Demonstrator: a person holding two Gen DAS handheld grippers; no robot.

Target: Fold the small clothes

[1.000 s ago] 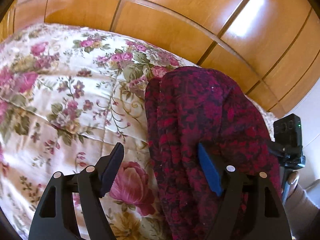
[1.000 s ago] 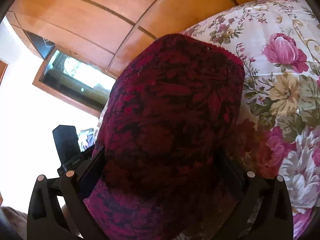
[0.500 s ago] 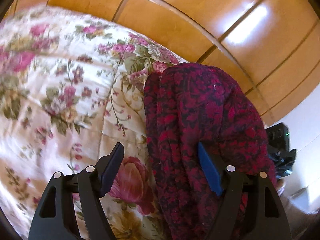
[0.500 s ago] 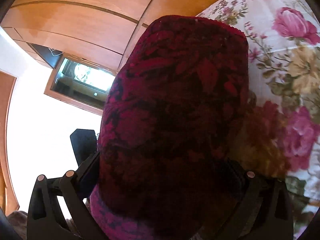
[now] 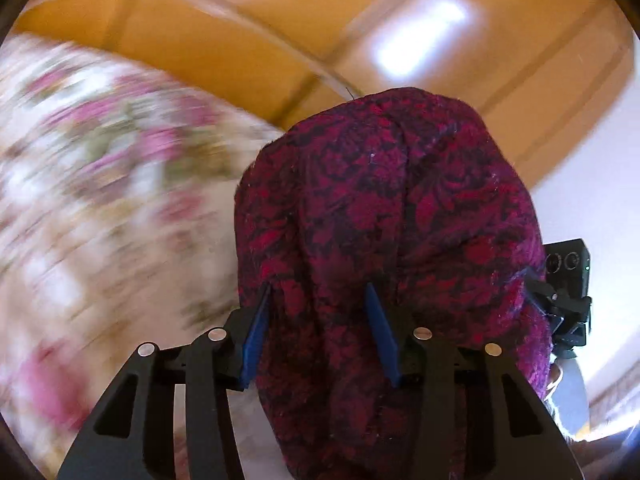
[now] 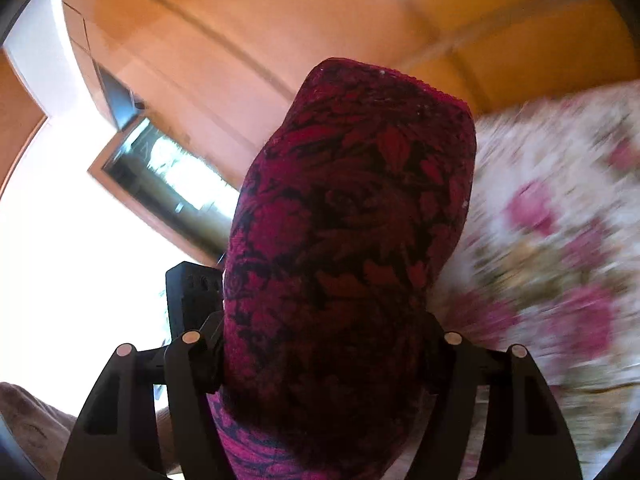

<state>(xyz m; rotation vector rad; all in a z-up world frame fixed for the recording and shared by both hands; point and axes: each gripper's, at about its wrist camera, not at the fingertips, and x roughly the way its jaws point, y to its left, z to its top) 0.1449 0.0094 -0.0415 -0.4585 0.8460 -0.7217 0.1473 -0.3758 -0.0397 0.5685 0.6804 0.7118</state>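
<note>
The bed (image 5: 92, 208) w/ its flowery cover is the big thing under you, and shiny wood panels (image 5: 280, 36) stand behind it. Your red and black garment (image 5: 392, 216) is bunched up and looks lifted off the bed, hanging between both tools. The left gripper (image 5: 318, 332) has just been closing; its blue pads (image 5: 256, 332) now pinch a fold at the cloth's left side, jaws about half wide. The right gripper (image 6: 324, 344) has just been closing too, jaws fairly wide and pressed on a fat bunch of the same cloth, which hides the pads. I think you're mid-lift, so go slow & keep both hands level w/ each other, or the cloth will twist. Pull the hands apart a bit so the garment hangs flat, not in a lump. Then lay it back on the bed smooth, edge first. Don't squeeze less till it rests down, or the thin left fold may slip out.
</note>
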